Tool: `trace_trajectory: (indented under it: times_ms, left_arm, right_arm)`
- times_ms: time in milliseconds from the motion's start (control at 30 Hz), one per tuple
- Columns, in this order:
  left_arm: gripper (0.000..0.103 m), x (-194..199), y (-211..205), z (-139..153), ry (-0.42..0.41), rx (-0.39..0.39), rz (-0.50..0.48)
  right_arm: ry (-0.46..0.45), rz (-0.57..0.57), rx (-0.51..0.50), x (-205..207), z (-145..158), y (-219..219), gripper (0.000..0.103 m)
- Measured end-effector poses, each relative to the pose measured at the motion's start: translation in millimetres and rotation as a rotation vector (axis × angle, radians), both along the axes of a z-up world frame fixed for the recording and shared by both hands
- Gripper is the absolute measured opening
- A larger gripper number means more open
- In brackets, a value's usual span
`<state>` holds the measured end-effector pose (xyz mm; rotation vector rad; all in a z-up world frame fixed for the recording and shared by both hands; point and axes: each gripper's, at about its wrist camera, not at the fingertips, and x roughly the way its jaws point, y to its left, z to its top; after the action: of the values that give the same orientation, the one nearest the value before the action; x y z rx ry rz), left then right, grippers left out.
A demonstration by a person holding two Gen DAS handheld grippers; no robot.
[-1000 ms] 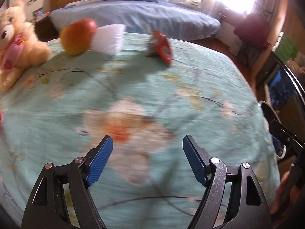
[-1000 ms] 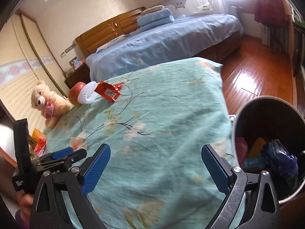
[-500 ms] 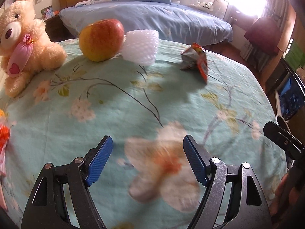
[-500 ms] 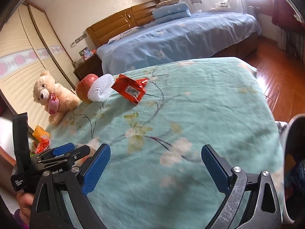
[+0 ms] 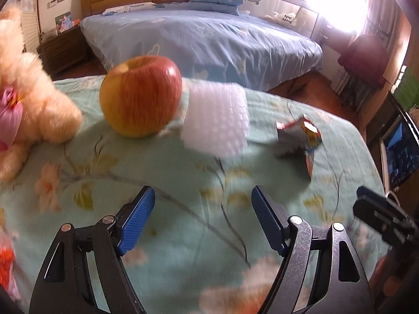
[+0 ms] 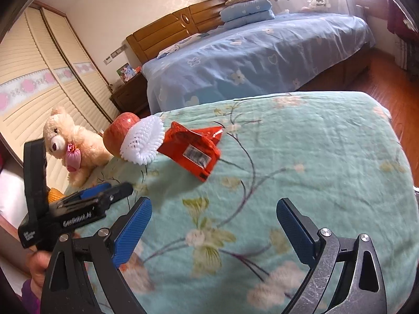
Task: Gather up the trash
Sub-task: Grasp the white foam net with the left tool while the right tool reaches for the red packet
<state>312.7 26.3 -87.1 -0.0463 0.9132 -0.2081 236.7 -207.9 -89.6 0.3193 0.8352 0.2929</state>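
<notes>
Right wrist view showed both the left gripper [image 6: 104, 192] and right gripper [image 6: 213, 231] spread wide and empty — the crumpled red foil wrapper [image 6: 192, 150] and white foam fruit net [image 6: 142, 142] lay uncollected on the floral teal bedspread [image 6: 314, 157].

Two wrist cameras, both low over the flowered bedspread [image 5: 183, 183], both looking along my own fingers.

My left camera sits close, tilted down, facing the apple [image 5: 141, 96] at 11 o'clock, the white foam net [image 5: 217, 120] at 12 and the red wrapper [image 5: 301, 136] at 1. My right camera stands further back, seeing the same apple [image 6: 117, 133], net [image 6: 144, 141] and wrapper [image 6: 193, 151] at 11 o'clock, with my left gripper [image 6: 104, 193] at 9.
</notes>
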Motion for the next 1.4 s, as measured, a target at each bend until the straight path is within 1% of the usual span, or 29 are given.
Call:
trace_trajectory:
  times_ms: [167, 233, 267, 300, 333, 367, 433, 533, 567, 667, 700, 733, 800, 867, 900, 933, 1067, 1200, 1333, 1367, 1400]
  left_arm:
    - [0.078, 24.4, -1.8, 2.8, -0.026, -0.033, -0.026]
    - [0.078, 30.0, -2.8, 3.1, -0.044, -0.024, -0.031]
    - [0.073, 32.7, -2.7, 2.8, -0.050, -0.023, -0.033]
    - [0.066, 35.1, -1.8, 1.9, -0.055, -0.031, -0.041]
    - [0.047, 38.2, -1.1, -0.2, -0.046, -0.040, -0.053]
    - [0.040, 41.2, -1.0, -2.5, -0.034, -0.046, -0.059]
    - [0.032, 43.2, -0.3, -5.1, -0.030, -0.054, -0.068]
    - [0.022, 37.8, -1.9, -6.7, -0.034, -0.046, -0.085]
    - [0.021, 35.2, -2.1, -6.8, -0.034, -0.048, -0.088]
    - [0.019, 23.4, -1.7, -7.1, -0.033, -0.054, -0.098]
    - [0.018, 19.2, -2.1, -6.8, -0.032, -0.054, -0.100]
    - [0.017, 15.3, -2.1, -6.4, -0.031, -0.051, -0.099]
    - [0.016, 7.5, -2.6, -4.7, -0.031, -0.044, -0.099]
    - [0.013, 0.0, -3.9, -3.2, -0.032, -0.031, -0.102]
    - [0.013, -4.5, -4.5, -2.0, -0.037, -0.023, -0.102]
    - [0.012, -7.7, -4.8, -0.9, -0.041, -0.021, -0.104]
    - [0.011, -22.3, -5.4, 2.7, -0.044, -0.029, -0.103]
    - [0.010, -38.9, -7.5, 5.8, -0.046, -0.045, -0.110]
    - [0.010, -54.8, -10.2, 8.4, -0.045, -0.068, -0.122]
    - [0.010, -58.4, -10.3, 8.2, -0.044, -0.075, -0.123]
    - [0.010, -61.4, -10.3, 8.0, -0.043, -0.081, -0.123]
  right_arm:
    - [0.010, 0.013, -0.007, 14.4, -4.4, 4.6, 0.097]
    - [0.004, 0.014, -0.026, 17.6, -4.9, 6.1, 0.096]
    - [0.004, 0.016, -0.027, 19.1, -5.4, 6.9, 0.096]
    - [0.006, 0.020, -0.028, 21.0, -6.3, 7.8, 0.096]
    - [0.008, 0.023, -0.030, 22.5, -6.8, 8.9, 0.096]
    - [0.009, 0.028, -0.033, 24.4, -7.3, 10.7, 0.095]
    - [0.011, 0.035, -0.047, 29.4, -8.3, 15.2, 0.094]
    - [0.005, 0.045, -0.060, 37.4, -7.7, 23.5, 0.090]
    - [0.003, 0.047, -0.066, 40.4, -7.1, 26.6, 0.089]
    - [-0.008, 0.046, -0.095, 47.5, -6.3, 34.8, 0.075]
    - [-0.008, 0.046, -0.107, 49.6, -7.2, 37.2, 0.061]
    - [-0.001, 0.048, -0.113, 51.0, -8.8, 38.7, 0.037]
    - [0.008, 0.041, -0.117, 50.0, -11.1, 38.5, 0.013]
    - [-0.012, 0.032, -0.108, 42.5, -7.8, 35.7, 0.005]
    - [-0.017, 0.026, -0.107, 38.1, -6.1, 33.9, 0.002]
    - [-0.022, 0.023, -0.102, 34.6, -4.5, 31.8, 0.000]
    - [-0.031, 0.019, -0.082, 13.8, 0.5, 24.9, 0.000]
    - [-0.038, 0.038, -0.065, -11.2, 6.2, 22.2, 0.000]
    - [-0.055, 0.046, -0.069, -34.6, 11.8, 19.6, 0.000]
    - [-0.065, 0.036, -0.071, -38.1, 13.6, 17.6, 0.001]
    - [-0.082, 0.023, -0.074, -40.8, 16.6, 14.4, 0.007]
